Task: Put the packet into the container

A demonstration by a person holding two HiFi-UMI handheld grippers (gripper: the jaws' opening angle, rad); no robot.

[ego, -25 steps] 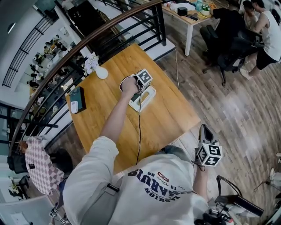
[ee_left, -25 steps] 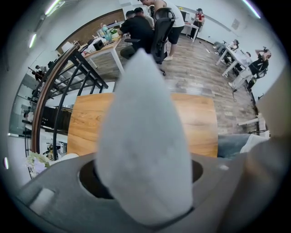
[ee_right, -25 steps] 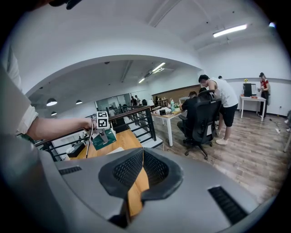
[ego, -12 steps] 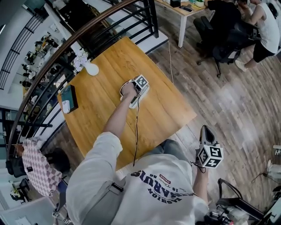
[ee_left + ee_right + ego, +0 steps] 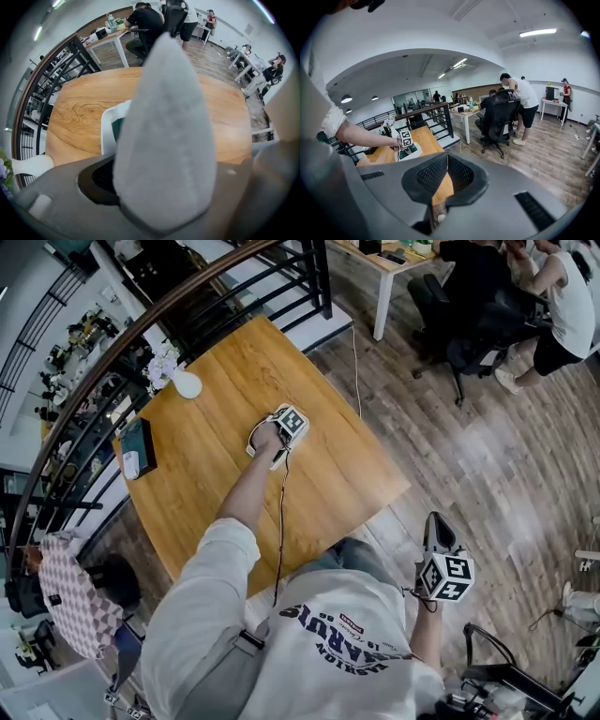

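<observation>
My left gripper (image 5: 282, 427) points straight down into the white container (image 5: 255, 448) on the wooden table (image 5: 328, 474). In the left gripper view one grey finger (image 5: 164, 140) fills the middle. Beside it the dark green packet (image 5: 116, 129) shows inside the container's white wall (image 5: 107, 133). The jaws stand part-way apart, closed on the packet, though the pads are hidden. In the right gripper view the container (image 5: 414, 152) and packet (image 5: 403, 153) sit under the left gripper's marker cube. My right gripper (image 5: 436, 521) hangs off the table's near corner, shut and empty, its pads (image 5: 433, 176) meeting at the tips.
A white vase with flowers (image 5: 185, 382) and a dark box (image 5: 137, 448) stand at the table's far side by the black railing (image 5: 216, 296). People sit on office chairs (image 5: 473, 306) at another desk beyond the table.
My left gripper has sunk from above the container down into it with the green packet. The right gripper has barely moved.
</observation>
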